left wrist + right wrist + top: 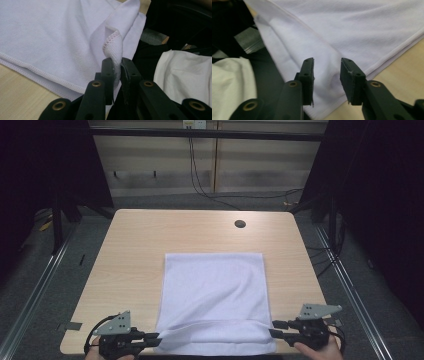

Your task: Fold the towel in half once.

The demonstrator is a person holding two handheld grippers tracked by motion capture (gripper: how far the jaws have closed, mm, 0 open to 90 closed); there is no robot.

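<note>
A white towel (215, 290) lies folded on the wooden table (140, 235), its near edge bunched into a raised fold at the table's front. My left gripper (156, 339) sits at the towel's near left corner. In the left gripper view its jaws (117, 62) pinch a stitched corner of the towel (113, 47) that stands up between them. My right gripper (274, 329) sits at the near right corner. In the right gripper view it (327, 62) stands open, its pads apart, with the towel (324, 32) lying loose in the gap and beyond.
A round cable hole (240, 224) sits near the table's far right. The towel's near edge reaches the table's front edge. A person's white garment (185, 72) (229, 82) is close behind both grippers. Dark floor and metal rails flank the table.
</note>
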